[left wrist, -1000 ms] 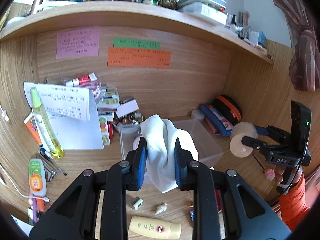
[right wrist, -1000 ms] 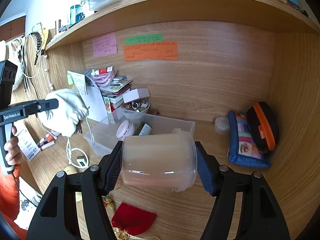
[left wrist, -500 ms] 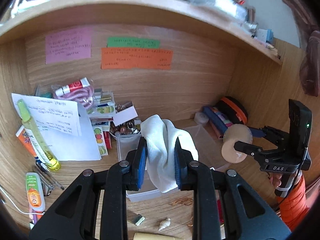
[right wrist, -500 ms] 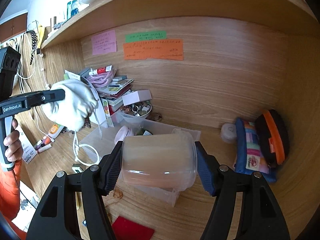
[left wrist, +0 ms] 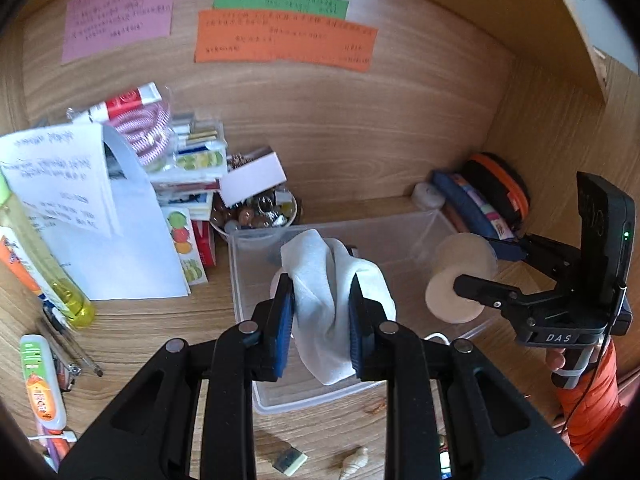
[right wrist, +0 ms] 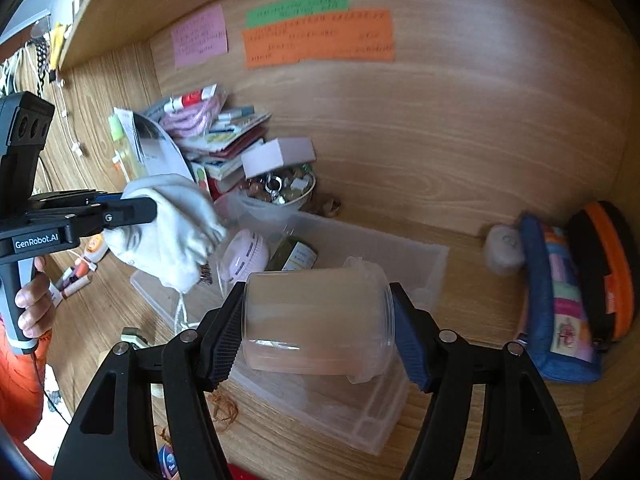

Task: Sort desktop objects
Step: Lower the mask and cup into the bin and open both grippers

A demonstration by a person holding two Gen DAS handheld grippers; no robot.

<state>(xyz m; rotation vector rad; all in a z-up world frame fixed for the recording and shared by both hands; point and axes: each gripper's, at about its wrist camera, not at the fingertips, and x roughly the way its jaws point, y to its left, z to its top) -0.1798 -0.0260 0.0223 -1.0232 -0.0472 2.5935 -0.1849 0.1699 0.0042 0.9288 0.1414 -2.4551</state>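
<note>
My left gripper (left wrist: 322, 324) is shut on a white drawstring pouch (left wrist: 332, 304), which hangs over the clear plastic bin (left wrist: 256, 264). From the right wrist view the same pouch (right wrist: 168, 232) dangles above the bin's left end, its cord trailing down. My right gripper (right wrist: 318, 330) is shut on a translucent plastic jar (right wrist: 316, 316) lying sideways between the pads, over the bin's (right wrist: 420, 264) near right part. In the left wrist view the jar (left wrist: 460, 276) shows end-on at the bin's right side. Inside the bin lie a pink round case (right wrist: 244, 256) and a dark packet (right wrist: 296, 256).
A stack of booklets, a white box and a bowl of trinkets (left wrist: 256, 212) stand behind the bin. Pencil cases (right wrist: 568, 292) lean at the right wall. Tubes and a yellow bottle (left wrist: 44, 264) lie left. A shell (left wrist: 354, 460) and a small eraser-like block (left wrist: 290, 460) sit in front.
Both grippers moved forward and down toward the bin, each keeping its hold. The pouch and the jar now hang over the bin instead of in front of it.
</note>
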